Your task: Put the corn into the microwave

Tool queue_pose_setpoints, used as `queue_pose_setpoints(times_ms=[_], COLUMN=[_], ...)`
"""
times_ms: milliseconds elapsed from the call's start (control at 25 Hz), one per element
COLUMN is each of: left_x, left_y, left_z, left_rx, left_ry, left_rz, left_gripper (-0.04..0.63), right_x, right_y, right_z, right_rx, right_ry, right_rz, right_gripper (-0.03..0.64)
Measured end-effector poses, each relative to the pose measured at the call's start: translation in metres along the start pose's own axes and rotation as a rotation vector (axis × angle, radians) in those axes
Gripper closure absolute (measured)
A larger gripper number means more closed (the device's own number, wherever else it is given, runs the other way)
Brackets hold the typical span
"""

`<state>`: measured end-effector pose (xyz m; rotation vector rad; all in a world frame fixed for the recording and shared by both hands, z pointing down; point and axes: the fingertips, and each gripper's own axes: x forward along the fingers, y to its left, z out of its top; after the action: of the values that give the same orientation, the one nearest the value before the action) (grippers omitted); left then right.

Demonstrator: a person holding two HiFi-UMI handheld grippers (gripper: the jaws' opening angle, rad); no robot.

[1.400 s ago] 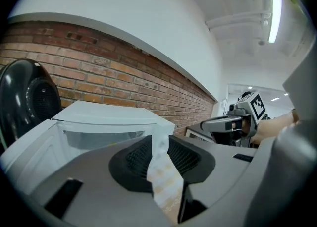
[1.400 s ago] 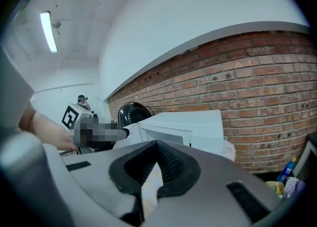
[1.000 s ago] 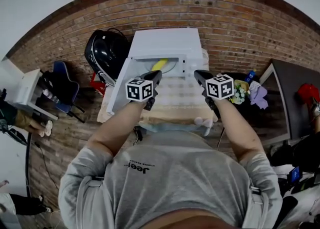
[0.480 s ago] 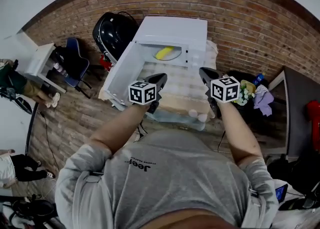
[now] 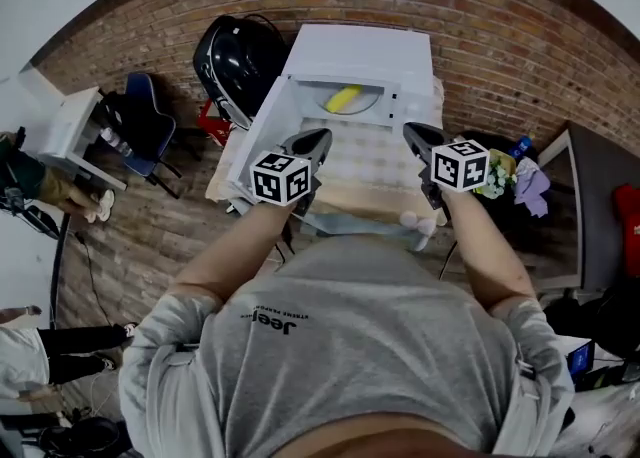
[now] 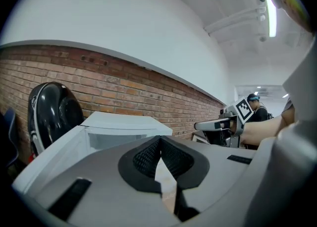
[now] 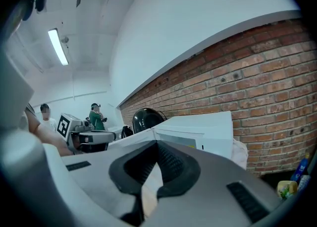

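Grey plastic w/ black ribbed pads: the left gripper (image 6: 159, 141) is seen w/ its jaws pressed together at the tips, and nothing is pinched betw. them. The right gripper (image 7: 157, 145) is found the same, pads met at the tips, nothing held. In the head view both are held out in front of the person, side by side and apart. Each has its marker cube turned up toward the camera, and both are aimed at the microwave (image 5: 362, 49).

Both grippers are held over a table (image 5: 370, 161) covered w/ a pale checked cloth. The white microwave is set at the table's far side, against the brick wall (image 5: 500, 26). Its door (image 5: 262, 126) is swung open to the left, so the cavity is exposed. The corn (image 5: 343, 99), a yellow cob, is seen lying inside the cavity on the round turntable plate (image 5: 373, 98), apart from both grippers.

Left of the microwave a glossy black rounded thing (image 5: 235, 56) is stood by the wall; what it is can't be told. Further left a blue chair (image 5: 148, 121) is seen. To the right, just beside the right gripper's cube, a small bunch of flowers (image 5: 490, 181) is placed. In the right gripper view a person in a green top (image 7: 95, 117) is seen far off.
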<state>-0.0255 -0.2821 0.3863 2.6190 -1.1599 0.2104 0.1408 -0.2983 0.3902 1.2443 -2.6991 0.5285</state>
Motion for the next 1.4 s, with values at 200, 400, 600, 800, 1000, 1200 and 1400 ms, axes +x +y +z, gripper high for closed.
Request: queue_pose_setpoints(times_ms=[200, 400, 600, 800, 1000, 1200, 1400], left_x=[-0.011, -0.020, -0.028, -0.035, -0.043, -0.051, -0.058], left_y=[0.020, 0.031, 0.035, 0.029, 0.023, 0.017, 0.014], left_z=[0.014, 0.028, 0.033, 0.038, 0.045, 0.042, 0.040], left_rx=[0.036, 0.048, 0.047, 0.058, 0.062, 0.077, 0.080], left_ry=[-0.026, -0.050, -0.064, -0.079, -0.089, -0.090, -0.089], left_rz=[-0.021, -0.035, -0.035, -0.047, -0.059, -0.057, -0.052], left_gripper=[0.577, 0.577, 0.577, 0.577, 0.577, 0.577, 0.577], right_x=[0.009, 0.010, 0.006, -0.003, -0.010, -0.011, -0.013], right_y=[0.013, 0.023, 0.031, 0.035, 0.041, 0.048, 0.054], right_z=[0.020, 0.036, 0.042, 0.044, 0.047, 0.035, 0.028], right_rx=[-0.014, -0.037, -0.048, -0.056, -0.050, -0.022, -0.044], right_ry=[-0.005, -0.008, -0.014, -0.016, -0.036, -0.041, -0.025], right_rz=[-0.030, -0.047, -0.059, -0.068, -0.065, -0.046, -0.033], right_gripper=[0.600, 0.600, 0.600, 0.600, 0.600, 0.600, 0.600])
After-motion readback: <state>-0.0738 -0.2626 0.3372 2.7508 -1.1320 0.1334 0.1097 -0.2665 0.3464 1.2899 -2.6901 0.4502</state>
